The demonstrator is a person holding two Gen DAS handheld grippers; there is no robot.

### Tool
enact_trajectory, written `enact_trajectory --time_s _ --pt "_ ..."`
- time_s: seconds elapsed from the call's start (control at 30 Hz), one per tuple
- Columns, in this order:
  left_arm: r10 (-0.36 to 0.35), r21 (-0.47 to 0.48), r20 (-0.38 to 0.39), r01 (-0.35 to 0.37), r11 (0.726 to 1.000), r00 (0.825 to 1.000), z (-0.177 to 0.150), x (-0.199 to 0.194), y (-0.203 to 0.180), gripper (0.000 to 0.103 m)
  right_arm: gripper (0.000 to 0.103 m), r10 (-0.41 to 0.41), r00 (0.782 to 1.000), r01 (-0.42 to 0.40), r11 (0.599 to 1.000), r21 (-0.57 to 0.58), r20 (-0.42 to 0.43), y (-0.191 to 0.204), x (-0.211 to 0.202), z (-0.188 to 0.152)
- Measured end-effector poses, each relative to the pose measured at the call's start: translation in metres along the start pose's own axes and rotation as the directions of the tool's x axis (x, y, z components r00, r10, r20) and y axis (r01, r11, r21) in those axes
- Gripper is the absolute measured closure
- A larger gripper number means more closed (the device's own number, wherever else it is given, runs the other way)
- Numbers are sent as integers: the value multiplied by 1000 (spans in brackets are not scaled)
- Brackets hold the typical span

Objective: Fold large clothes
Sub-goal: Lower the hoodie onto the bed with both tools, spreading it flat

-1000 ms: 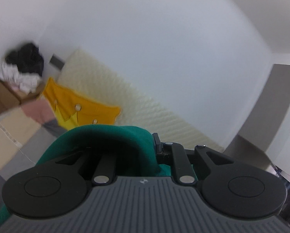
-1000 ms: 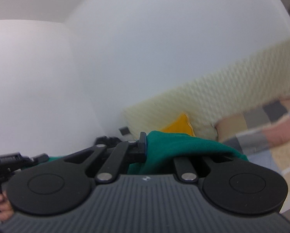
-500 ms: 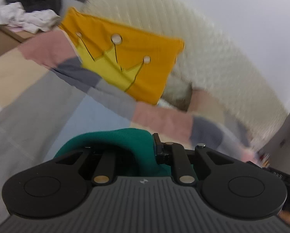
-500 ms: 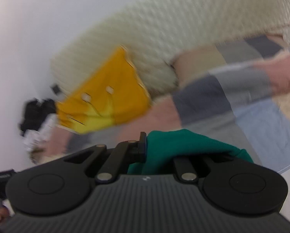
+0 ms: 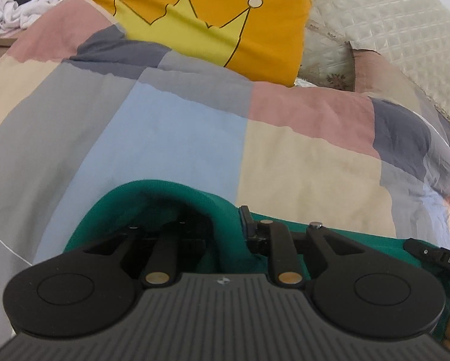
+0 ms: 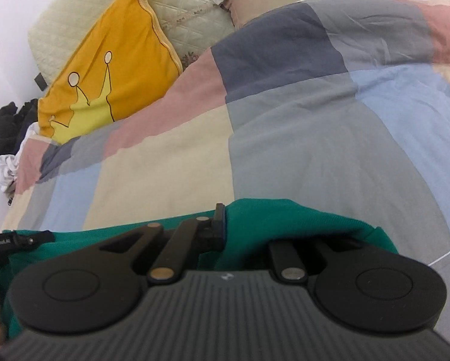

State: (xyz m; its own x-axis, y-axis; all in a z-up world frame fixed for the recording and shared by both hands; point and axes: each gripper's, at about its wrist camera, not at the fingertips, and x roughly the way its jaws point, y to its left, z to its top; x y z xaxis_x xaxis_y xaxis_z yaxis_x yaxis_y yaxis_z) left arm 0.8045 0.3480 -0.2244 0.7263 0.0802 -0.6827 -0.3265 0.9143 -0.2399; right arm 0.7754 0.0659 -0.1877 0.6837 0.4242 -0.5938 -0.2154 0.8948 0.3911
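Observation:
A green garment (image 5: 164,192) hangs stretched between my two grippers, low over the patchwork duvet (image 5: 170,126). In the left wrist view, my left gripper (image 5: 228,225) pinches a fold of it. The cloth wraps over the left finger and hides it. The jaws are opening, with the cloth still between them. In the right wrist view, my right gripper (image 6: 234,219) grips the green garment (image 6: 285,216), which covers its right finger. Those jaws are opening too, cloth between them. Each view shows part of the other gripper at its edge.
A yellow pillow (image 5: 212,15) with a crown print leans on the quilted cream headboard (image 5: 390,24) at the bed's far end. A heap of black and white clothes (image 5: 17,3) lies at the far left. The duvet (image 6: 285,126) spreads wide ahead.
Both grippers have swung down from facing the wall to facing the bed, carrying the green garment down close over the duvet. The pillow and headboard now fill the top of both views.

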Motion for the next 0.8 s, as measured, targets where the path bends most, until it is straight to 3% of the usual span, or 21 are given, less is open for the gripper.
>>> enact_trajectory --time_s 0.07,0.13,0.17,0.2,0.27,0.5,0.67,0.8 --pt "-6 -1 -7 6 1000 1000 3 -9 -1 71 90 3 1000 -3 1000 -10 -3 4 -2 2" --pt "-26 -3 -25 26 1000 999 7 -19 -1 49 79 -3 1000 2 1000 -22 -21 9 -6 3" --pt "-40 -8 -29 40 999 999 9 -26 -1 32 63 0 1000 -1 1000 -28 -28 10 -7 4" --pt "-50 -12 -28 49 999 998 9 -35 -1 25 46 11 1000 -12 999 -35 -28 14 -13 3" --pt "-59 -18 -31 59 998 998 9 -55 -1 24 29 37 999 -38 998 -54 -22 22 -29 0" --pt "-107 -40 3 107 993 994 -4 -146 10 19 28 54 998 -53 994 -94 17 52 -107 -26" --pt "-112 -23 51 114 993 992 -25 -240 25 19 28 51 997 -44 994 -102 61 66 -190 -55" --pt "-81 23 93 79 997 992 -49 -316 33 19 28 40 995 -29 992 -125 86 72 -258 -78"
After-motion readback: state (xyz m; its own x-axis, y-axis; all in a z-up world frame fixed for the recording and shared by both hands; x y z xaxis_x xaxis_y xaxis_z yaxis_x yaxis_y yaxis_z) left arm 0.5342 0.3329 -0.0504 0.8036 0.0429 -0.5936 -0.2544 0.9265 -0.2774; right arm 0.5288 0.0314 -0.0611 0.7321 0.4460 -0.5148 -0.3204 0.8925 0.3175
